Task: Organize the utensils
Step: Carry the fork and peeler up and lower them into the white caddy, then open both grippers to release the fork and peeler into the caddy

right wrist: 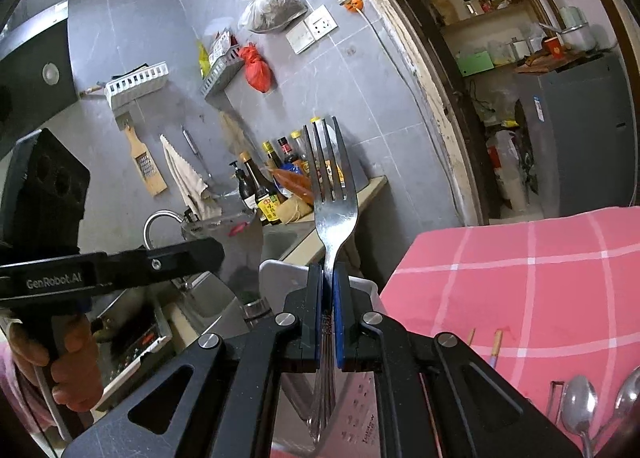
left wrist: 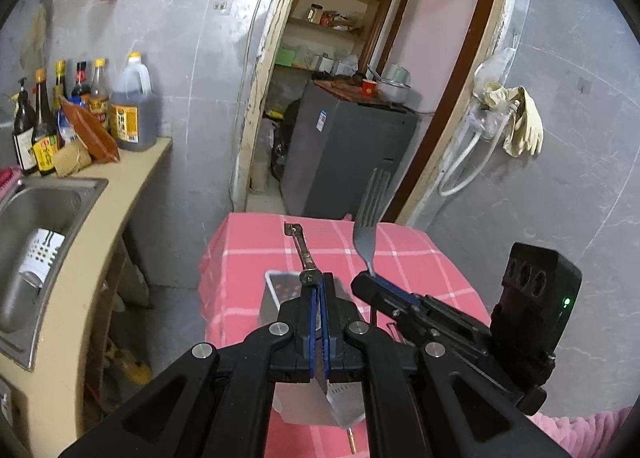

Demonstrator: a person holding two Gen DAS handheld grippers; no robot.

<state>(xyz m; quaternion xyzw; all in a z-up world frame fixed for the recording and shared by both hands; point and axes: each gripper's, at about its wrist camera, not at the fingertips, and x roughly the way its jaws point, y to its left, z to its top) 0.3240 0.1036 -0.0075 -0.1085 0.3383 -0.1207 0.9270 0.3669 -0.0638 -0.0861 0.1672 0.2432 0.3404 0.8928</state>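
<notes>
My left gripper [left wrist: 320, 282] is shut on a thin rusty metal utensil [left wrist: 302, 246] whose hooked end points forward; its flat blade hangs below the jaws. Under it a white perforated utensil holder [left wrist: 269, 298] stands on the pink checked tablecloth [left wrist: 240, 258]. To the right, my right gripper [left wrist: 366, 278] grips a steel fork [left wrist: 372, 214]. In the right wrist view the right gripper [right wrist: 327, 270] is shut on the fork [right wrist: 335, 218], tines up, handle hanging over the holder [right wrist: 280, 272]. The left gripper [right wrist: 218, 250] reaches in from the left, held by a hand [right wrist: 76, 374].
Two spoons [right wrist: 580, 398] and chopsticks [right wrist: 496, 342] lie on the cloth [right wrist: 540, 278] at lower right. A steel sink [left wrist: 44, 218] and counter with sauce bottles [left wrist: 80, 106] are on the left. A grey fridge [left wrist: 344, 146] stands in the doorway beyond the table.
</notes>
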